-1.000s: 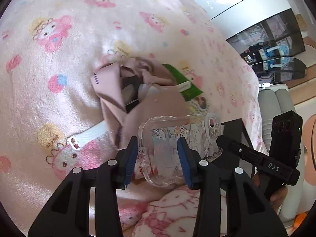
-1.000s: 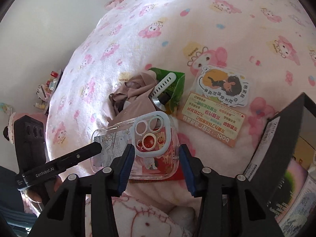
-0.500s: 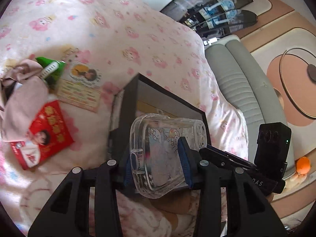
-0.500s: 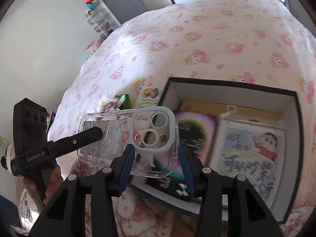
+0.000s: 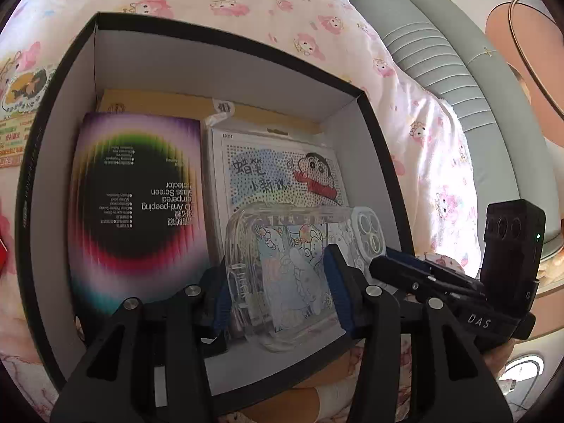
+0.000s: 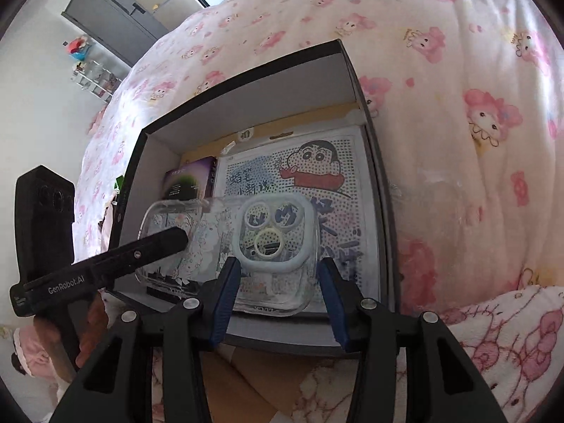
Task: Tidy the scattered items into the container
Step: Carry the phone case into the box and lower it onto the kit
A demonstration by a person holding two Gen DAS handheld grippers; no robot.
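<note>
Held a clear phone case over the open black box, above the cartoon pack. Left gripper closed on the case's plain end, blue pads against both edges. Right gripper around the camera-ring end, pads at or just off its edges; grip not certain. Beside that pack, a rainbow screen-protector box. Underneath, a pink blanket.
</note>
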